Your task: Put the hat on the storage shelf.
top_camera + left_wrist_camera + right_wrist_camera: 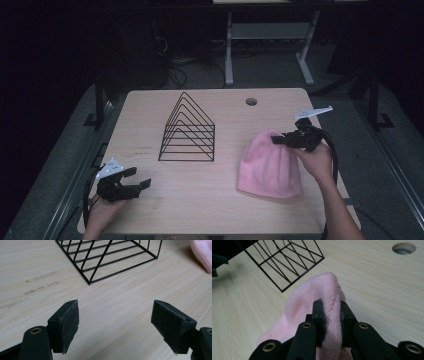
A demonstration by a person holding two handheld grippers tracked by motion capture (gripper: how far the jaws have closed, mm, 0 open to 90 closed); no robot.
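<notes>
From the high view, a pink hat [269, 166] lies on the right half of the tabletop [210, 205], its crown pinched by the right gripper [278, 140]. A black wire rack [187, 131] stands near the middle, apart from the hat. The left gripper [134, 179] sits at the near left corner, jaws spread with nothing between them.

In the left gripper view, both pads [67, 322] hang over bare wood, the rack [110, 257] ahead.

In the right gripper view, the jaws are clamped on a fold of the hat [329, 297], raised off the tabletop.
</notes>
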